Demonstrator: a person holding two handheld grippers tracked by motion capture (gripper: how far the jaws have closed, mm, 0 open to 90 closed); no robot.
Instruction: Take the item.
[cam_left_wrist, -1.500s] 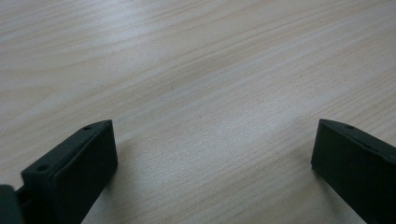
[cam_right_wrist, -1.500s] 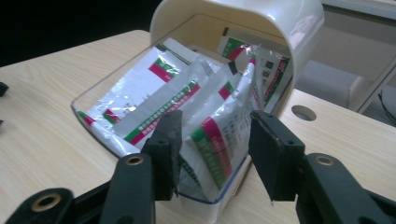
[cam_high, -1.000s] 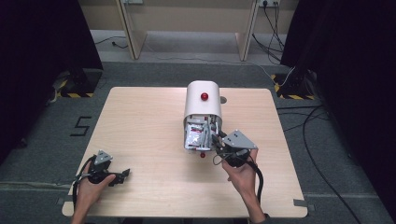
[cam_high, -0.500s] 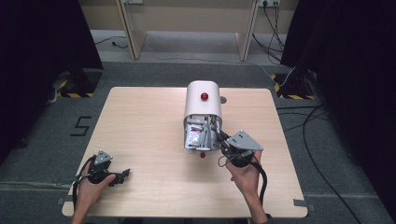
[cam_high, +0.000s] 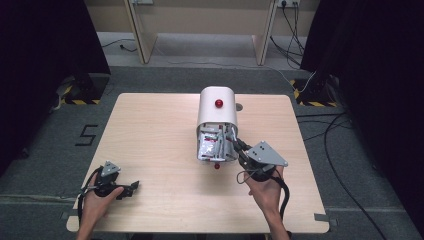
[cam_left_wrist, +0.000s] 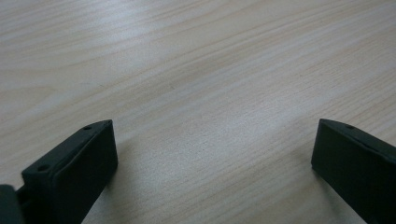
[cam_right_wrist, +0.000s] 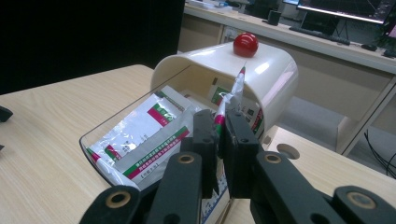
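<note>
Dark curtains and a grey carpet frame the pale wooden table (cam_high: 150, 145) in the high view, where a cream dispenser box (cam_high: 217, 107) with a red knob (cam_high: 218, 103) on top lies near the middle, its clear drawer (cam_high: 216, 147) pulled toward the person and packed with sachets. The right gripper (cam_high: 239, 146) reaches into that drawer from its near right corner, so the box's long axis runs away from the person and the right hand is by far the nearer; the left gripper (cam_high: 131, 187) rests well apart at the table's near left. Against the earlier high-view pictures, the right gripper has edged in closer to the drawer and its jaws have just been closing, while the left one sits as it did. Seen from the left gripper view, the jaws stand spread wide over bare wood with nothing between them. Seen from the right gripper view, the jaws are pressed together on the lower edge of one upright sachet (cam_right_wrist: 232, 95), whose top pokes up toward the box's arched hood.
</note>
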